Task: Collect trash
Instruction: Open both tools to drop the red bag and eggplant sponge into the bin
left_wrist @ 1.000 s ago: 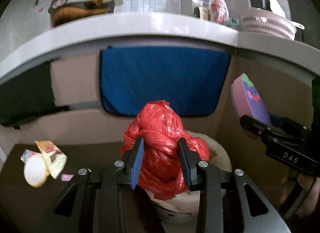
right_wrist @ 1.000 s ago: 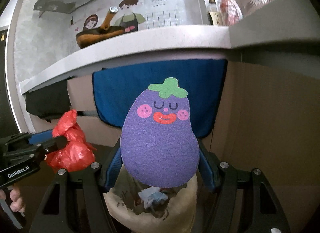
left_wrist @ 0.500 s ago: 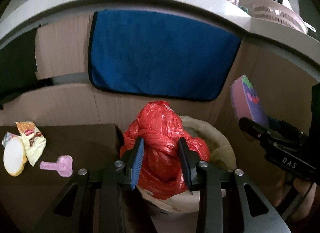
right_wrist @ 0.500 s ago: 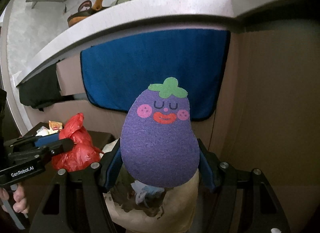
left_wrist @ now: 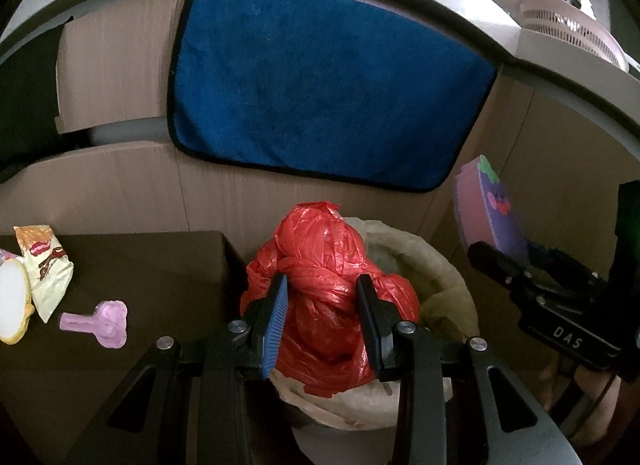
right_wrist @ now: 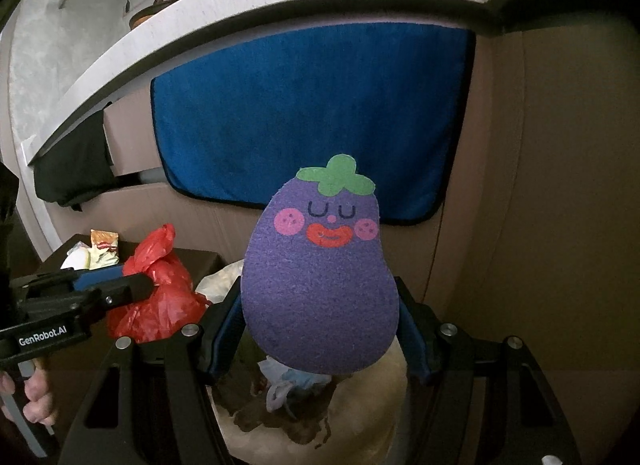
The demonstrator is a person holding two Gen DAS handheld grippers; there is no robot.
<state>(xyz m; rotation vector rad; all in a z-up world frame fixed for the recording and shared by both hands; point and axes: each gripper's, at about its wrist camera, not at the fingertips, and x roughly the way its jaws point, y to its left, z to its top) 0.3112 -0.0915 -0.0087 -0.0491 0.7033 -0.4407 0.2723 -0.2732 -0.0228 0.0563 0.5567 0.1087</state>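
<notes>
Left wrist | left gripper [left_wrist: 320,297] pinches red bag [left_wrist: 320,265] at its knot, over the bin [left_wrist: 440,265] | soft, light, slippery; the knot grips best | right gripper [right_wrist: 320,329] squeezes sponge [right_wrist: 320,277] by its edges over the bin; light, springy

**Left cam: red bag clamped right over the bin**

The left gripper [left_wrist: 322,297] was closed on a knotted red plastic bag [left_wrist: 324,293], pads pressing the twisted neck from both sides. Directly below and just ahead of it sat the lined trash bin [left_wrist: 440,285], the bag hanging over its opening. Off to the gripper's left, a dark table [left_wrist: 160,265] carried a snack wrapper [left_wrist: 44,269], a round white-and-yellow thing [left_wrist: 12,313] and a small pink plastic piece [left_wrist: 100,323]. To its right, the right gripper [left_wrist: 504,257] gripped a purple sponge [left_wrist: 486,209]. A blue towel [left_wrist: 328,85] hung ahead on the cabinet front.
</notes>
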